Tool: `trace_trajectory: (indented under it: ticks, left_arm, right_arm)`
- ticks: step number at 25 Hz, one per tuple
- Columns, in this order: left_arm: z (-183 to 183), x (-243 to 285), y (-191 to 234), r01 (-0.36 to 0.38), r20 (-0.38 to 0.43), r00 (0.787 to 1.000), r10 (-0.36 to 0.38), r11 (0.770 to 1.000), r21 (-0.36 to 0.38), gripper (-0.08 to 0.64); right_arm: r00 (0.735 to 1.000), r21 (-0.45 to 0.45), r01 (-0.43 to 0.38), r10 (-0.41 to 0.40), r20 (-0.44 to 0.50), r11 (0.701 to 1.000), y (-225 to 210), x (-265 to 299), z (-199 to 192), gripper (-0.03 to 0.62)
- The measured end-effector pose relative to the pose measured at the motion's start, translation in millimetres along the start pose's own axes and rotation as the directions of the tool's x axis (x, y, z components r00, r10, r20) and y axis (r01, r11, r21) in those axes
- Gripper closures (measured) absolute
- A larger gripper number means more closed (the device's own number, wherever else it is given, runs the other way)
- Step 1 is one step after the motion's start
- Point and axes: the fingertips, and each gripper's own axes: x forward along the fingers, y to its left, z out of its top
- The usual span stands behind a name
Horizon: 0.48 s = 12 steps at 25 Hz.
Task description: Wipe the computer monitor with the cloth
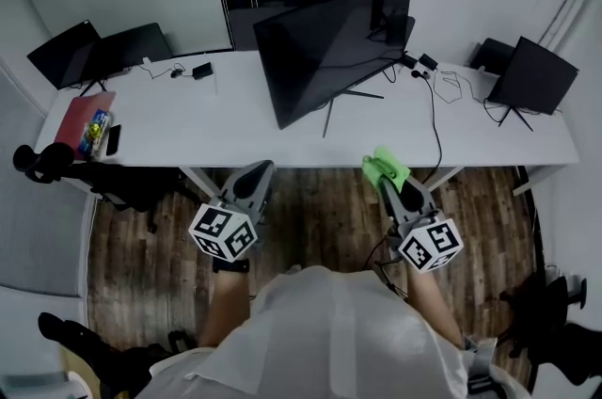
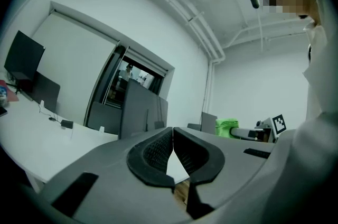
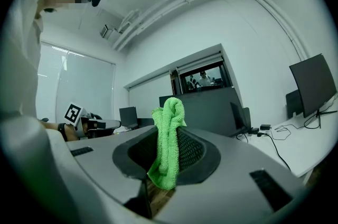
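Green cloth [image 3: 168, 138] hangs bunched and folded over between the two jaws of the right claw [image 1: 386, 176], which is clamped on it; one end sticks up past the jaw tips and the other droops toward the claw's base. In the head view this claw sits at the lower right of centre, above the wooden floor [image 1: 320, 209] and just short of the near edge of the long white surface [image 1: 188, 119]. The left claw [image 1: 261, 167], lower left of centre, has its jaws pressed together at the tips with nothing between them, and it also hangs over the floor near that edge. The large dark monitor [image 1: 324, 58] stands on the surface in the upper middle of the frame, turned at an angle, well apart from both claws. A black cable [image 1: 435, 110] runs across the surface to its right. Smaller dark screens stand at the upper left [image 1: 66, 54] and at the right end [image 1: 531, 75]. A red folder [image 1: 85, 119] lies at the left end of the surface. Each claw carries a cube with square markers, the left one [image 1: 224, 232] and the right one [image 1: 430, 244], just above the person's white top [image 1: 329, 331] at the bottom.
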Motion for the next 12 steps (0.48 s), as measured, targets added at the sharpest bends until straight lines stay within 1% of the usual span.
trace_trajectory:
  ticks: [6,12]
  left_arm:
    - [1,1,16,-0.002,-0.005,1.000,0.002,1.000,-0.008,0.543]
    - [8,3,41,0.007,-0.007,1.000,-0.007,1.000,-0.008,0.543]
  right_arm:
    - [0.999,-0.003,-0.026,0.026,-0.020,1.000,10,21,-2,0.520]
    - [0.998,-0.024,-0.055,0.054,-0.039,0.998,23,55,-3,0.520]
